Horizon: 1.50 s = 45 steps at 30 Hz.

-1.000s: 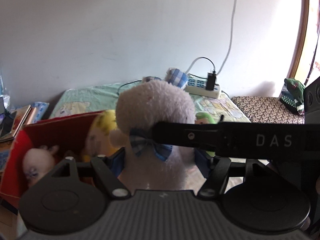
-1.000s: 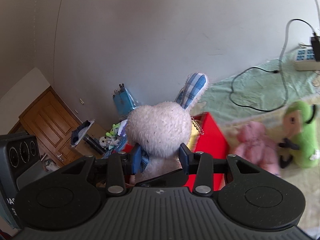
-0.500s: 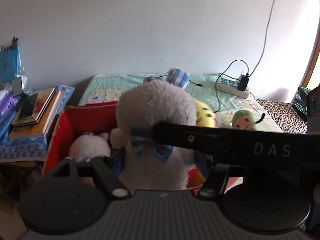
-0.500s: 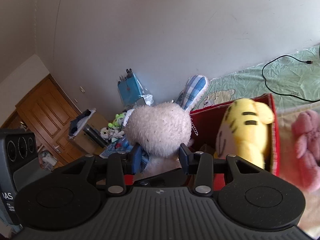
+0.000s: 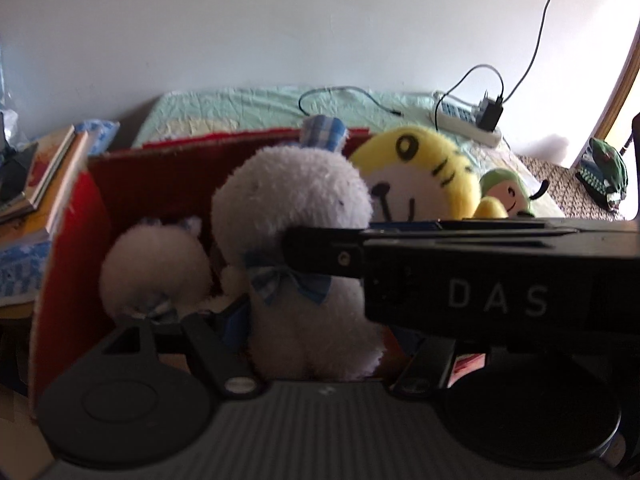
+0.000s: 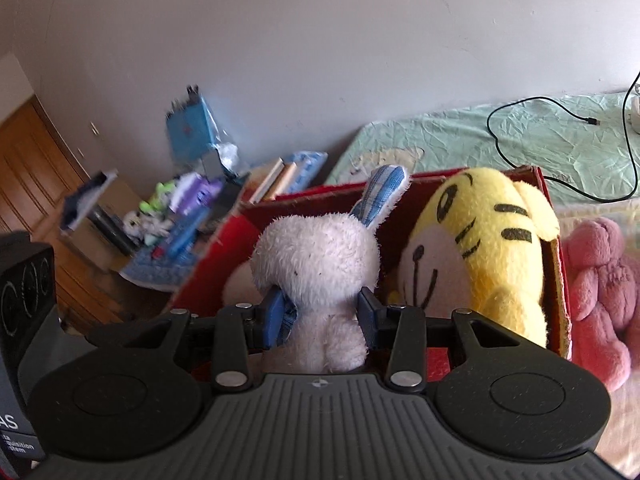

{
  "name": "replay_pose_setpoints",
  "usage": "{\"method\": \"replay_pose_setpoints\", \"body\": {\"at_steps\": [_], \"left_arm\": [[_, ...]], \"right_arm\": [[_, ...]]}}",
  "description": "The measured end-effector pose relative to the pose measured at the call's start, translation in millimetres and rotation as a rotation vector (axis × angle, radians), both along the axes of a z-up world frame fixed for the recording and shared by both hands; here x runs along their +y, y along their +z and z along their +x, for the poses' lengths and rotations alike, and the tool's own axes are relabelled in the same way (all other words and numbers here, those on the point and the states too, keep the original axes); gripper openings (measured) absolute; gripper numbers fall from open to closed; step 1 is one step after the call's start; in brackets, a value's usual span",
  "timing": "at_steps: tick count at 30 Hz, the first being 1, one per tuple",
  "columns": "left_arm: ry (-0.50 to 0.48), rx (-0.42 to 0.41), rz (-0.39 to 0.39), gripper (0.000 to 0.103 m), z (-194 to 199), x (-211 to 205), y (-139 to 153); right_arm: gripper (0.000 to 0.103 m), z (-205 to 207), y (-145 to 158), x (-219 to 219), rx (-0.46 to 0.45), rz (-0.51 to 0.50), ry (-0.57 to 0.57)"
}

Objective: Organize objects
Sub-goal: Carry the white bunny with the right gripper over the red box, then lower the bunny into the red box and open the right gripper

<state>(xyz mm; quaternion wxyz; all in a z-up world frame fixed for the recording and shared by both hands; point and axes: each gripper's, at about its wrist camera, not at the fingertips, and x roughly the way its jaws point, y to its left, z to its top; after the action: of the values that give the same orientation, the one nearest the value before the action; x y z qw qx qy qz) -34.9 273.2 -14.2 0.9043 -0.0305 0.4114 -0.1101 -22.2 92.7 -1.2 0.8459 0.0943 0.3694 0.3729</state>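
We have carried the fluffy white plush rabbit with the blue checked ear and bow (image 6: 320,264) over the red cardboard box (image 6: 558,280), which a second ago lay off to the side and now sits directly beneath both tongs. The right tongs (image 6: 320,316) clench its neck; the left tongs (image 5: 316,332) flank its body, contact unclear. Just right waits the yellow striped tiger plush (image 6: 480,248); lowering and releasing seems next.

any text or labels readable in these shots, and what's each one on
"DAS": white letters on the right gripper body crossing the left wrist view.
"AS": cut-off letters on the black device at the right wrist view's left edge.
Small white lines beneath "AS": too small to read reliably.
Books beside the red box: covers blurred, unreadable.
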Motion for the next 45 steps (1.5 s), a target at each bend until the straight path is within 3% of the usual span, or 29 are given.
{"method": "replay_pose_setpoints", "body": {"at_steps": [9, 14, 21, 45], "left_arm": [[-0.018, 0.043, 0.025, 0.071, 8.8, 6.7, -10.4], [-0.006, 0.061, 0.022, 0.081, 13.1, 12.4, -14.1], [0.018, 0.104, 0.036, 0.083, 19.3, 14.4, -19.3], [0.079, 0.092, 0.152, 0.085, 14.9, 3.3, -9.0]], "right_arm": [[0.042, 10.7, -14.8, 15.8, 0.052, -0.110, -0.007], [0.042, 15.5, -20.3, 16.8, 0.086, -0.116, -0.001], [0.042, 12.8, -22.6, 19.4, 0.073, -0.133, -0.002], [0.043, 3.7, -18.7, -4.5, 0.133, -0.035, -0.122]]}}
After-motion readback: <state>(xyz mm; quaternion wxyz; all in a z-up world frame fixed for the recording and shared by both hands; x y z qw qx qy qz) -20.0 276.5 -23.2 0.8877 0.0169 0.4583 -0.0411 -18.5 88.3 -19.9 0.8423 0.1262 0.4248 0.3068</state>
